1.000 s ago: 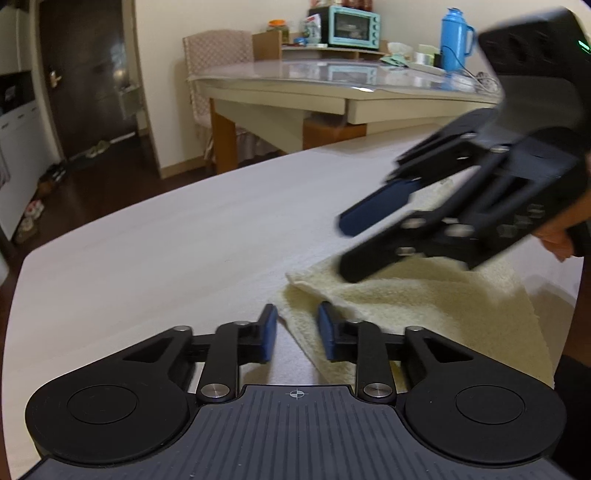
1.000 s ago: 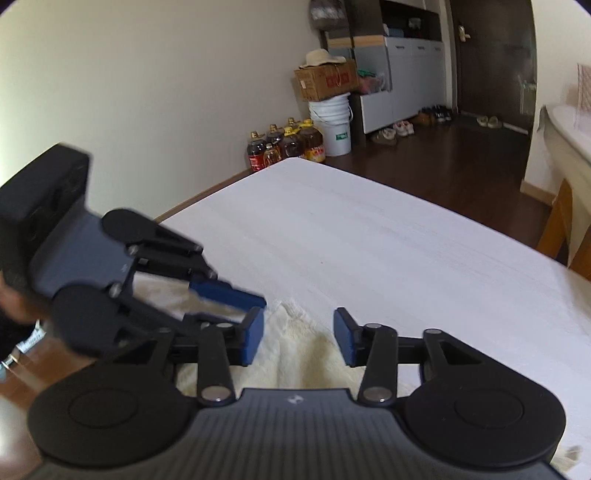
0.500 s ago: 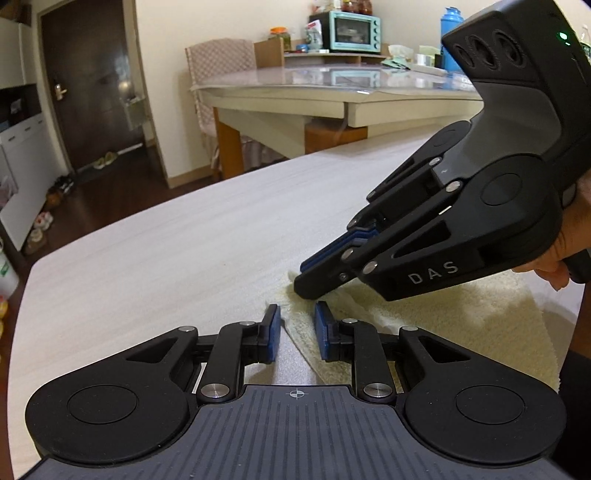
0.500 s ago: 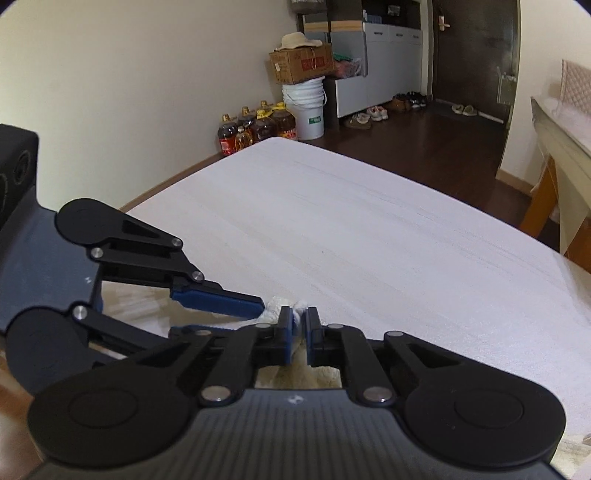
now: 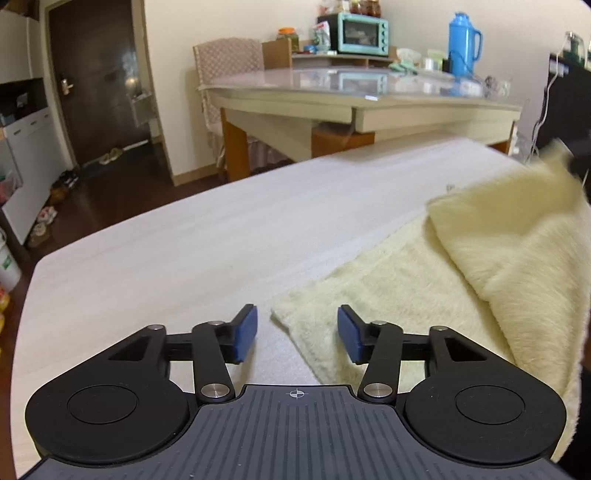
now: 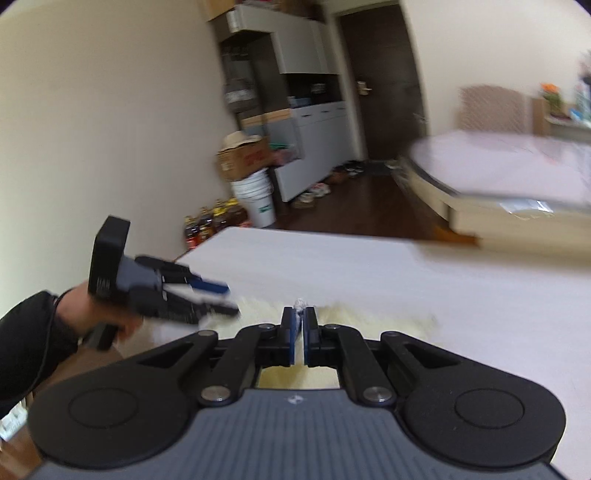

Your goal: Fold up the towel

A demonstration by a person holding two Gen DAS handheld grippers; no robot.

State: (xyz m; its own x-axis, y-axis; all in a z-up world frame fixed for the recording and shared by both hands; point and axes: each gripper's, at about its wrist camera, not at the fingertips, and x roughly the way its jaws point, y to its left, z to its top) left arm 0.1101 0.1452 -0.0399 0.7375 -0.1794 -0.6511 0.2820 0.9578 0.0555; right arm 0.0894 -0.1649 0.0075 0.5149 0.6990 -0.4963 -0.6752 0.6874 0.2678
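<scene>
Counting one cream towel (image 5: 424,295), lying on one white surface (image 5: 166,258). Counting two grippers: left gripper (image 5: 297,332) and right gripper (image 6: 299,325), each showing two blue-padded fingers (image 5: 245,332). Counting one dining table (image 5: 332,92), one chair (image 5: 229,59), one teal oven (image 5: 364,33), one blue thermos (image 5: 463,44). Counting one white bucket (image 6: 258,199), one cardboard box (image 6: 243,157), one dark door (image 6: 380,81); bottles (image 6: 214,221) clustering, number unclear.
</scene>
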